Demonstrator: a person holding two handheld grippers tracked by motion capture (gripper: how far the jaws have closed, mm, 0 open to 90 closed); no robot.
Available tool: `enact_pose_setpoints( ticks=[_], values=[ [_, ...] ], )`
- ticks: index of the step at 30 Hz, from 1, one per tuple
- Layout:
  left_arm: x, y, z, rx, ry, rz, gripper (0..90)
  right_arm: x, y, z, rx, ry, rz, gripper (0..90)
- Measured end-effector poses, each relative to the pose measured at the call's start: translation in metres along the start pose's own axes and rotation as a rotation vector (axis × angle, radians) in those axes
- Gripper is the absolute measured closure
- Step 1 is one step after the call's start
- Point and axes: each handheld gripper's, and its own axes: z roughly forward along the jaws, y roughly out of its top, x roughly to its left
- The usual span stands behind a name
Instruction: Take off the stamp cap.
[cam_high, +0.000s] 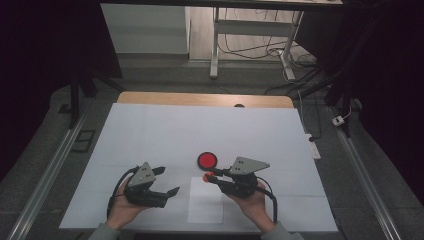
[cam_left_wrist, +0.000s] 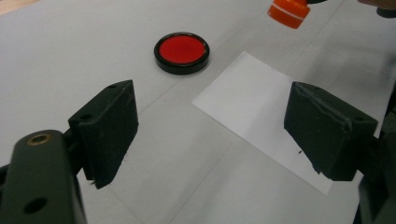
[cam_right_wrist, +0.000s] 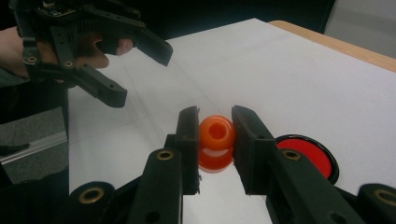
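Pinching the small orange bottle (cam_right_wrist: 215, 142) between its pads, your right claw (cam_high: 214, 176) holds it clear of the bench (cam_high: 150, 135), just over the near edge of the white paper sheet (cam_high: 206, 205); in the right gripper view the bottle's open mouth faces the camera, so it lies tipped on its side in the grip, which judging by that pose keeps it steady for whatever goes on or comes off its top; in the left gripper view its orange end with a white band (cam_left_wrist: 288, 10) shows at the upper edge. Your left claw (cam_high: 167, 181) stands spread wide with nothing between its pads, raised over the bench to the left of the sheet and angled toward the bottle, likely ready to take a share of the work. The round black dish with the red centre (cam_high: 207, 160) rests flat just beyond the sheet and close to the held bottle; it is the one thing near enough to be nudged. Nothing lies between the two claws; the cables trail back toward you.
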Motion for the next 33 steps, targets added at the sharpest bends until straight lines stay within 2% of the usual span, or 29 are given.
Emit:
enact_pose_setpoints(
  ticks=[11, 17, 24, 33],
  values=[
    [-0.010, 0.010, 0.012, 0.007, -0.033, 0.022, 18.3, 0.000, -0.001, 0.002, 0.009, -0.001, -0.002, 71.8],
    [-0.014, 0.018, 0.021, 0.019, -0.047, 0.053, 18.6, 0.000, -0.003, 0.005, 0.017, 0.001, 0.000, 71.7],
    [-0.019, 0.029, 0.032, 0.026, -0.060, 0.084, 19.0, -0.003, -0.002, 0.002, 0.006, -0.003, 0.009, 71.7],
    [-0.022, 0.033, 0.040, 0.034, -0.065, 0.101, 19.4, -0.003, -0.001, 0.003, 0.000, 0.001, 0.007, 71.7]
  ],
)
